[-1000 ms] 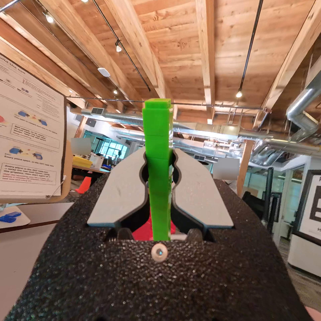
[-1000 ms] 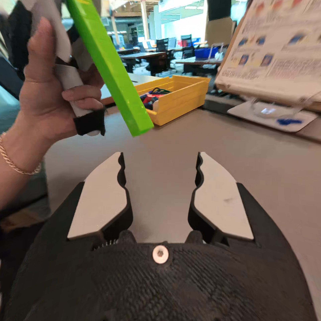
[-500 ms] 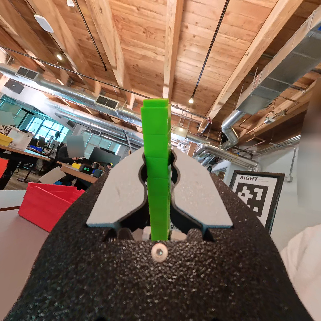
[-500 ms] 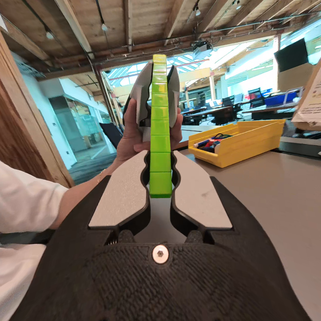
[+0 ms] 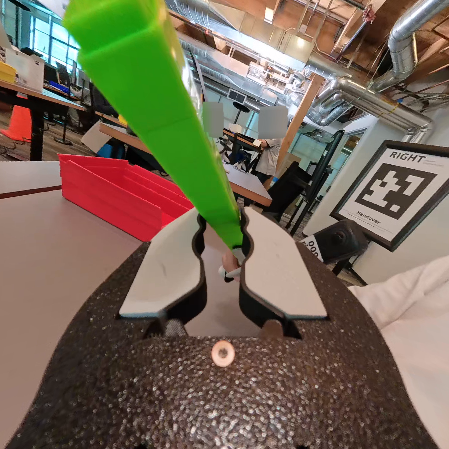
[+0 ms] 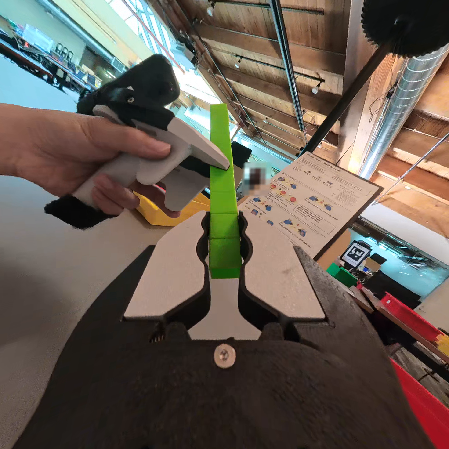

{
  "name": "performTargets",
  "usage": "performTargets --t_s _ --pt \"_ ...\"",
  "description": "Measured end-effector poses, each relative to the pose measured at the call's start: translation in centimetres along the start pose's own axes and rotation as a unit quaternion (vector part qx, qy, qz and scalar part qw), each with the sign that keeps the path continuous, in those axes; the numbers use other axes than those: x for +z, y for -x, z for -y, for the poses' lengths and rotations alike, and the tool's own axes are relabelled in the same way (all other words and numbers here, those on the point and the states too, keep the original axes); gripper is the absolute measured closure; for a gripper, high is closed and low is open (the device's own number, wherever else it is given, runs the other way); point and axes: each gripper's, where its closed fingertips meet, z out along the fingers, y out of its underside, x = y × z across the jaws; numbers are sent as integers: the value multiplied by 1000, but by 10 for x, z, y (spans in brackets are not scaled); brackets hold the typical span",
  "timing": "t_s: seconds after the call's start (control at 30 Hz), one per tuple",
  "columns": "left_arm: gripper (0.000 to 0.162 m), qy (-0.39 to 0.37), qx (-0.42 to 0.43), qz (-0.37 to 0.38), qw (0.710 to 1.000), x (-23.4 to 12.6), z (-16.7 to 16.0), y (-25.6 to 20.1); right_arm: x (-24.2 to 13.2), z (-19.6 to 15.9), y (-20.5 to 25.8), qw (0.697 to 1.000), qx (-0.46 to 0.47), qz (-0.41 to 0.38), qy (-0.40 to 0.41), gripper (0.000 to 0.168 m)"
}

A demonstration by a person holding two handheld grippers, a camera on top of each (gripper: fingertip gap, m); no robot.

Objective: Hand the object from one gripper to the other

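We see our right gripper [image 6: 224, 239] pinching the long segmented green plastic bar [image 6: 222, 194] at centre frame, while our left gripper [image 5: 221, 239], fingers spread, stands just beside it.

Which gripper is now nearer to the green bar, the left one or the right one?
Right. The right gripper has its jaws shut on the lower end of the green bar. The left gripper has opened, with its jaws standing beside the bar higher up.

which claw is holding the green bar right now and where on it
The right claw grips the green bar at its near end. The left claw has opened, with a gap between the bar and its left finger.
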Motion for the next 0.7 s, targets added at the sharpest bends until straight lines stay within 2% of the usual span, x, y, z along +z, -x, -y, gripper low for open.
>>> performTargets --t_s 0.13,0.23,0.3,0.37,0.43,0.57,0.67,0.7 --pt "139 19 29 -18 999 -5 -4 1 1 -8 13 996 42 74 27 141" --pt "140 35 89 -25 995 -12 -9 4 -1 -6 17 972 179 147 47 112" --pt "140 34 103 -53 993 -16 -9 -2 -6 -6 21 938 272 203 66 106" --pt "140 32 112 -91 989 -20 -10 -11 -11 -7 26 916 315 238 75 109" --pt "140 49 124 -125 983 -23 -16 -20 -13 -10 27 914 314 245 80 119" --pt "140 90 157 -142 973 -24 -31 -26 -17 -13 45 897 316 290 108 127" --pt "140 97 153 -150 972 -22 -34 -29 -16 -15 56 906 275 302 114 144" --pt "140 95 152 -150 972 -22 -33 -29 -14 -15 57 910 267 296 115 144"
